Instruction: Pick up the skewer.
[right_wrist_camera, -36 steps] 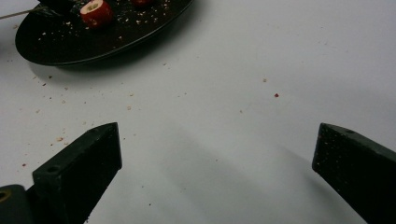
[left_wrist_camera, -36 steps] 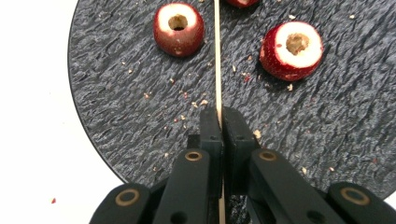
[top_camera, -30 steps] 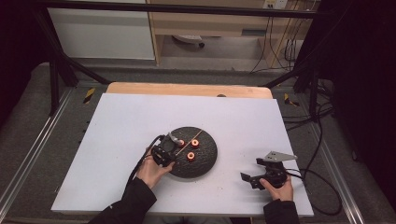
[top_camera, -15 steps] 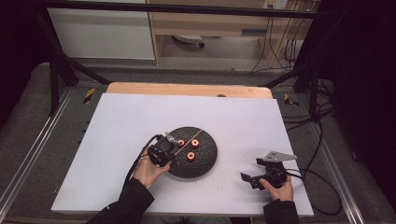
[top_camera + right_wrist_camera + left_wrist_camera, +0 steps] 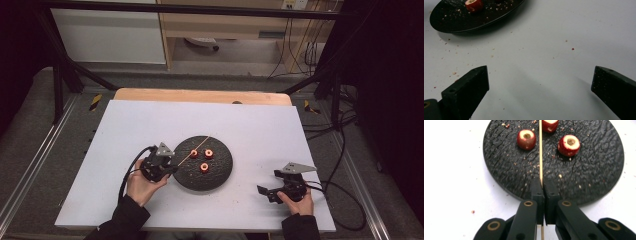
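Observation:
A round black plate [image 5: 222,170] lies mid-table with three red cored fruit pieces [image 5: 204,167] on it. My left gripper [image 5: 171,168] sits at the plate's left rim, shut on a thin wooden skewer [image 5: 196,148] that slants up-right over the plate. In the left gripper view the skewer [image 5: 540,150] runs straight out from the closed jaws of the left gripper [image 5: 543,183], between two of the fruit pieces [image 5: 526,139] and over the plate [image 5: 594,165]. My right gripper [image 5: 267,192] rests on the table to the plate's right, open with nothing between its jaws.
The white table top [image 5: 260,130] carries scattered crumbs around the plate. In the right gripper view the right gripper [image 5: 540,77] faces bare table, with the plate's edge [image 5: 454,21] and one fruit piece [image 5: 474,5] at the upper left. A wooden board [image 5: 200,95] edges the far side.
My left gripper has moved left, off the plate's middle to its left rim, drawing the skewer with it. The right gripper has stayed put.

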`<state>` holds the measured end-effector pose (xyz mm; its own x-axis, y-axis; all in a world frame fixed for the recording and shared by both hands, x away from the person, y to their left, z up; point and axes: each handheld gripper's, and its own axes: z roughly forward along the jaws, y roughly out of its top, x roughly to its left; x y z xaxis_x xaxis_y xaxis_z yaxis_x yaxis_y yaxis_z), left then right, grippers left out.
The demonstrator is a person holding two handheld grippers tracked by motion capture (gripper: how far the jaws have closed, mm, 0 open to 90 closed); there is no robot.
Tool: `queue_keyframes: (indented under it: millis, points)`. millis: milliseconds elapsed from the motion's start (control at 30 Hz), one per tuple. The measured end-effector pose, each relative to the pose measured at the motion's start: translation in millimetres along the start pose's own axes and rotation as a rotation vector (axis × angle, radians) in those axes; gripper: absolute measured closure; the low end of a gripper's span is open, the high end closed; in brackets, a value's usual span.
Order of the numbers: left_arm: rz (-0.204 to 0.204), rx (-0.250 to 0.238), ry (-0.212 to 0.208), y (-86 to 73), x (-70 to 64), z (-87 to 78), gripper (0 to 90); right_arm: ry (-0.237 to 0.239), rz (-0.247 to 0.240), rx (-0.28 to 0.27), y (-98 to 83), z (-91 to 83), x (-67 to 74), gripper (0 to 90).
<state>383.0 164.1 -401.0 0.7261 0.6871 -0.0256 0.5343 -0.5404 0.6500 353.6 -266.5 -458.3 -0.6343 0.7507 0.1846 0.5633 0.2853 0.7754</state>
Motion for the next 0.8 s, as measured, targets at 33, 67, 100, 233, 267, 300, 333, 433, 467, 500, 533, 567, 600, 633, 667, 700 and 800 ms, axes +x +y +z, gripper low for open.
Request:
queue_keyframes:
  millis: [33, 67, 100, 233, 267, 300, 333, 433, 467, 500, 533, 567, 600, 633, 667, 700, 800]
  points:
    - [0.000, -0.004, -0.004, -3.6, 1.7, -2.4, 88.3, -0.001, 0.000, 0.002, -0.1, 0.2, 0.0, 2.2]
    - [-0.003, -0.014, -0.006, -6.4, 2.8, -3.8, 88.3, 0.000, 0.001, 0.002, -0.1, 0.3, 0.1, 2.2]
    - [-0.003, -0.021, -0.010, -11.0, 5.0, -7.0, 88.3, -0.001, -0.001, 0.002, -0.1, 0.5, 0.0, 2.2]
    - [-0.008, -0.057, -0.017, -26.9, 12.0, -15.9, 88.3, -0.002, -0.005, 0.004, -0.5, 1.6, 0.0, 2.2]
    - [-0.008, -0.062, -0.020, -30.0, 13.3, -17.3, 88.3, -0.001, 0.001, 0.006, -0.5, 1.6, 0.5, 2.2]
    - [-0.007, -0.070, -0.024, -35.3, 14.9, -20.0, 88.3, 0.000, 0.002, 0.008, -0.4, 1.8, 0.6, 2.2]
    - [-0.005, -0.074, -0.023, -38.3, 16.1, -21.7, 88.3, -0.002, -0.003, 0.009, -0.5, 2.2, 0.3, 2.2]
    - [-0.007, -0.102, -0.030, -50.6, 20.9, -29.9, 88.3, -0.003, -0.002, 0.008, -0.6, 3.0, 0.5, 2.2]
    - [-0.009, -0.111, -0.032, -53.3, 22.1, -31.9, 88.3, -0.003, 0.004, 0.010, -0.6, 3.3, 0.9, 2.2]
    - [-0.011, -0.123, -0.039, -57.9, 23.9, -34.6, 88.3, -0.002, 0.005, 0.010, -0.6, 3.6, 1.0, 2.2]
    - [-0.011, -0.133, -0.044, -61.6, 25.0, -36.4, 88.3, -0.003, 0.006, 0.013, -0.6, 3.8, 1.1, 2.2]
    - [-0.011, -0.142, -0.049, -64.2, 25.9, -37.3, 88.3, -0.003, 0.005, 0.012, -0.5, 4.0, 1.0, 2.2]
    - [-0.009, -0.147, -0.059, -67.2, 27.0, -38.3, 88.3, -0.003, 0.012, 0.016, -0.3, 3.9, 1.3, 2.2]
    - [-0.011, -0.153, -0.064, -70.1, 28.0, -39.2, 88.3, -0.003, 0.012, 0.015, -0.2, 4.3, 1.3, 2.2]
    - [-0.009, -0.154, -0.066, -71.3, 28.7, -39.6, 88.3, -0.004, 0.016, 0.016, 0.0, 4.5, 1.6, 2.2]
    - [-0.009, -0.157, -0.071, -72.8, 29.3, -40.1, 88.3, -0.005, 0.019, 0.017, 0.2, 4.5, 1.8, 2.2]
    - [-0.014, -0.173, -0.085, -77.5, 31.0, -42.1, 88.3, -0.006, 0.025, 0.014, 1.6, 4.4, 2.4, 2.2]
